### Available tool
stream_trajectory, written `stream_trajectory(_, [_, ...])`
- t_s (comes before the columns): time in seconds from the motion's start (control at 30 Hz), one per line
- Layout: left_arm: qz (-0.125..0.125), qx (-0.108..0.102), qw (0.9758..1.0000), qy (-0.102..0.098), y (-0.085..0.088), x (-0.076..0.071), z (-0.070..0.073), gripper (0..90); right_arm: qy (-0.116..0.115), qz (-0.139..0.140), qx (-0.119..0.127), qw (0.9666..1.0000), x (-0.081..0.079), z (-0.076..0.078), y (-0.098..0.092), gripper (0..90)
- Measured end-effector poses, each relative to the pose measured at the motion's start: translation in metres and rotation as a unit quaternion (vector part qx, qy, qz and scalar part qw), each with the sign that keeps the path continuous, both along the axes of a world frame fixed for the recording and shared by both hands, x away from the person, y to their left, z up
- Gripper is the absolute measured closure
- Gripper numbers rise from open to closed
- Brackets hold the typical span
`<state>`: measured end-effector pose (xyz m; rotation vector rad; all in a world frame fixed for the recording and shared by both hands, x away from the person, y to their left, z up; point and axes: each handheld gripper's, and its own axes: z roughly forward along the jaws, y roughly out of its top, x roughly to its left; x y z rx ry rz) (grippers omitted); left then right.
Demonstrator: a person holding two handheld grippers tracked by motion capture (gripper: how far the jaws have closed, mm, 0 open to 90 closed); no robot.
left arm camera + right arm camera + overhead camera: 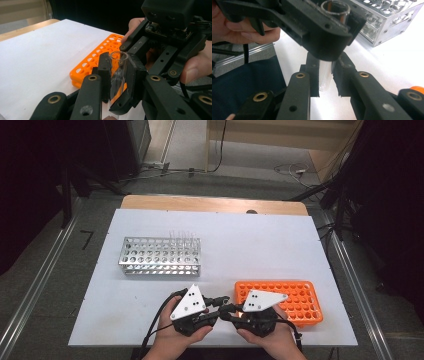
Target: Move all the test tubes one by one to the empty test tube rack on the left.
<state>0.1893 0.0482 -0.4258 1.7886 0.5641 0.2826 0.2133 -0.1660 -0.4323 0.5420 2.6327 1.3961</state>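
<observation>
Looking down from the high view, I see my left tongs (216, 307) and right tongs (227, 312) meeting tip to tip near the front edge of the white counter (250, 245), just left of the orange rack (292, 300). The metal rack (160, 256) stands well apart, farther back on the left, with a few clear tubes upright in its far row. The tube I am handling is too small to make out here.

In the left gripper view, my left tongs (120, 75) are pinching the glass tube (117, 72) near its open top; it stands roughly upright between the pads. The right tongs sit just behind it, with the orange rack (97, 60) lying beyond on the counter (37, 55).

In the right gripper view, my right tongs (325, 75) are closed on the lower part of the glass tube (325, 75), while the left tongs (337, 17) grip it above, its rim showing at the top. The metal rack (392, 22) is at upper right.
</observation>
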Motion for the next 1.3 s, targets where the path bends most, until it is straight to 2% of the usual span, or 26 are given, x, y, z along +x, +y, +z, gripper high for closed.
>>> stream_trajectory(0.27, [0.017,-0.01,0.9998,-0.002,0.01,0.004,0.004,75.7,-0.007,0.009,0.005,0.9999,-0.002,0.001,-0.003,61.1])
stream_trajectory(0.37, [0.024,-0.016,0.9996,-0.002,0.016,0.006,0.006,75.7,-0.008,0.016,0.009,0.9998,-0.001,0.003,-0.006,52.6])
stream_trajectory(0.5, [0.037,-0.015,0.9992,-0.005,0.026,0.01,0.009,75.7,-0.006,-0.002,0.015,0.9999,0.001,0.004,-0.013,37.4])
stream_trajectory(0.7, [0.063,-0.01,0.9979,-0.013,0.043,0.017,0.014,75.7,-0.001,-0.033,0.03,0.999,0.008,0.005,-0.03,19.0])
stream_trajectory(0.87, [0.087,-0.005,0.9958,-0.025,0.057,0.024,0.02,75.7,0.002,-0.051,0.04,0.9979,0.015,0.006,-0.045,8.7])
stream_trajectory(1.07, [0.121,-0.005,0.992,-0.033,0.078,0.04,0.027,75.7,0.005,-0.073,0.053,0.9959,0.023,0.007,-0.068,0.8])
stream_trajectory(1.3, [0.155,-0.002,0.9871,-0.039,0.097,0.059,0.032,75.7,0.001,-0.097,0.054,0.9938,0.029,0.007,-0.091,0.0])
